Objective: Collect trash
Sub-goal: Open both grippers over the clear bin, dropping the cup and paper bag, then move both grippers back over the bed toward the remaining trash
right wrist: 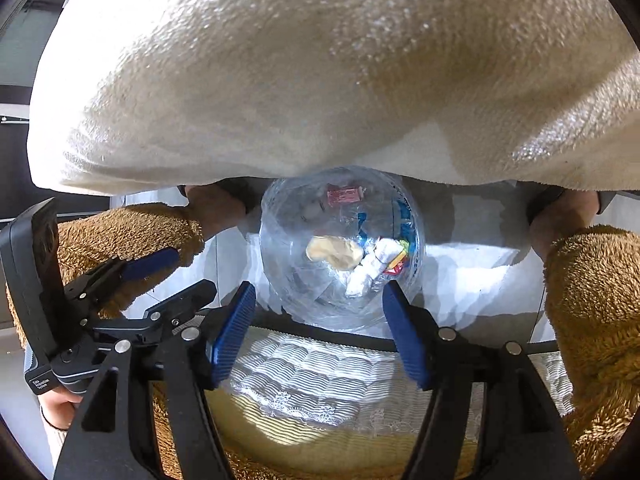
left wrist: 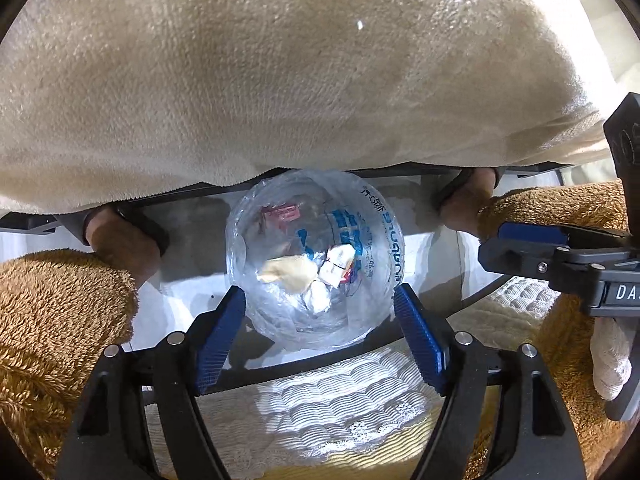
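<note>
step: trash is dropping into the bin; both grippers hang above the clear-lined bin [left wrist: 316,256] on the floor, between the person's 2 feet
trash: a cream crumpled piece [left wrist: 288,271], white wrappers [left wrist: 336,264] and a red wrapper [left wrist: 282,213] lie at the bin's bottom
left gripper [left wrist: 320,320]: jaws apart, nothing between the blue pads, bin seen through the gap
right gripper [right wrist: 318,312]: jaws likewise apart, holding nothing
surroundings: cream blanket [left wrist: 280,80] hangs over the bin's far rim; a quilted white mat [right wrist: 320,376] lies at its near edge
next: judged, lift both away and look for remaining litter; none shows outside the bin
</note>
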Action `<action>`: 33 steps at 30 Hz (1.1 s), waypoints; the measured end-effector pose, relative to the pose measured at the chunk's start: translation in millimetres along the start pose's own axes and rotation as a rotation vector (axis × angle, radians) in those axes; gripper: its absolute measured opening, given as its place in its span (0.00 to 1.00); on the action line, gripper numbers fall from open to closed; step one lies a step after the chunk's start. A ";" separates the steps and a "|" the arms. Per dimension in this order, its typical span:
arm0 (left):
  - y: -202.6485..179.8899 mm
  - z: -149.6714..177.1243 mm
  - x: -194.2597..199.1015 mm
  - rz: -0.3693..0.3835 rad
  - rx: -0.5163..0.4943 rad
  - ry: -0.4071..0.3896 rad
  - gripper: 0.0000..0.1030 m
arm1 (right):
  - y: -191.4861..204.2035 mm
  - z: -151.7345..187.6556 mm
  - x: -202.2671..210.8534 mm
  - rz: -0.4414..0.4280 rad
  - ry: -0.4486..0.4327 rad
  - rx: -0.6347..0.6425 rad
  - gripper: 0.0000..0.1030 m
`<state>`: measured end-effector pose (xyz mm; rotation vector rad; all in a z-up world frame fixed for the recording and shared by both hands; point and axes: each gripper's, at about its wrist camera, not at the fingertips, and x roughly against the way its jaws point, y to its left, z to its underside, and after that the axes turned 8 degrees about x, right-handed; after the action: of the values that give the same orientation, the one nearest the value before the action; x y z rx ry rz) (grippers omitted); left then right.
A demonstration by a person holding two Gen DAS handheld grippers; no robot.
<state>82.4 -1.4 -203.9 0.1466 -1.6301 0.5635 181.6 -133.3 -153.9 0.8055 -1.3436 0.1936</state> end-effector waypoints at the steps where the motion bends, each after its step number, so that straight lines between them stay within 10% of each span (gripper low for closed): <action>1: -0.4 0.3 1.8 0.001 -0.001 -0.007 0.73 | 0.3 0.2 0.9 0.001 -0.004 0.002 0.64; 10: -1.3 5.4 28.1 0.050 -0.004 -0.097 0.73 | 6.4 10.0 22.7 -0.019 -0.099 0.044 0.64; 33: -4.5 21.9 140.2 0.295 -0.088 -0.571 0.73 | 11.2 44.4 161.7 -0.161 -0.704 0.171 0.64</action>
<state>43.4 17.2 -68.7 -0.0030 -2.2512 0.7143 181.6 -203.5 -1.2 1.1845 -1.9243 -0.1208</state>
